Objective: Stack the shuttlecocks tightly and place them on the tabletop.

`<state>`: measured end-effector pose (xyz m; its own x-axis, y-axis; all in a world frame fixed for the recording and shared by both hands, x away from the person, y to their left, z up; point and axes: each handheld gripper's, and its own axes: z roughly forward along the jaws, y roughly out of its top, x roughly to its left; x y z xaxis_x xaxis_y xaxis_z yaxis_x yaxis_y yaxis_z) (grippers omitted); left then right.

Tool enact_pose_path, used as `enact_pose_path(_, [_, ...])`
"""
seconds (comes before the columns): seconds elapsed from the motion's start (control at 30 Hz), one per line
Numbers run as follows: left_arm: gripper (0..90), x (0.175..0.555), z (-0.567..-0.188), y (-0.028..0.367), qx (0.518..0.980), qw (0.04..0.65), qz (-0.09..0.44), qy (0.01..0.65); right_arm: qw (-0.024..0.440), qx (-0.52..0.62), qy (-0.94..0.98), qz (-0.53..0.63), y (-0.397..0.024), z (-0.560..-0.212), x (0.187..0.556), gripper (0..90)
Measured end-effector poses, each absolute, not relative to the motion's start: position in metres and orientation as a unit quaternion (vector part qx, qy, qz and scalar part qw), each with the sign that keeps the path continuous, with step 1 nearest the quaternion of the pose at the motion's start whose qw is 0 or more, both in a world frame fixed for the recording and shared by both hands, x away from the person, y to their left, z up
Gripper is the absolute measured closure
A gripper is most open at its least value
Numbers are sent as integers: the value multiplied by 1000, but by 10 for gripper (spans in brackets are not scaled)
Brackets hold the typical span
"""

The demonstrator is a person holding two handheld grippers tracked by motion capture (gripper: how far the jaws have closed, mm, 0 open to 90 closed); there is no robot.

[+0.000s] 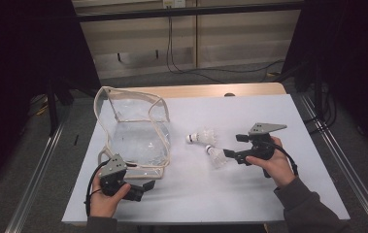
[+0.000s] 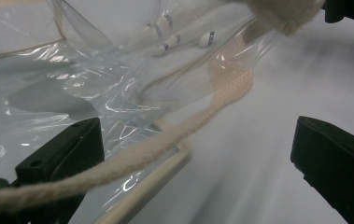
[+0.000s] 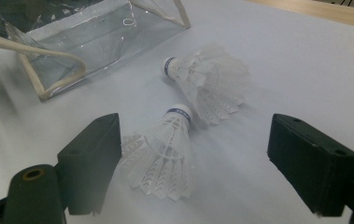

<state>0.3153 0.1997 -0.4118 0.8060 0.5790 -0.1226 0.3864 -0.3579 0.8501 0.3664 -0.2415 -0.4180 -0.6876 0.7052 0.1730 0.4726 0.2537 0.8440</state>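
A clear plastic bag [image 1: 133, 131] with cream rope trim stands at the left of the table, its mouth facing the middle. Two white shuttlecocks lie to its right, one farther back [image 1: 202, 136] and one nearer [image 1: 216, 156]. My right gripper [image 1: 235, 145] is open around the nearer shuttlecock [image 3: 165, 149], whose feather skirt lies beside one jaw without being pinched; the other shuttlecock [image 3: 207, 84] lies just beyond. My left gripper [image 1: 142, 189] rests at the bag's front corner. Its jaws [image 2: 195, 135] stand wide open, and the bag's rope handle [image 2: 165, 140] lies across one of them.
A white sheet [image 1: 269, 194] covers the table, with a strip of bare wood [image 1: 210, 90] along the far edge. Metal rails [image 1: 346, 170] run along both sides. Cables hang against the back wall.
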Motion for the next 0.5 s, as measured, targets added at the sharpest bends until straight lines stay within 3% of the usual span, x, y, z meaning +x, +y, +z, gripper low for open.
enact_pose_path(0.5, [28, 314, -411, 200, 818, 483, 100, 295, 118, 375, 783, 482, -243, -421, 353, 145])
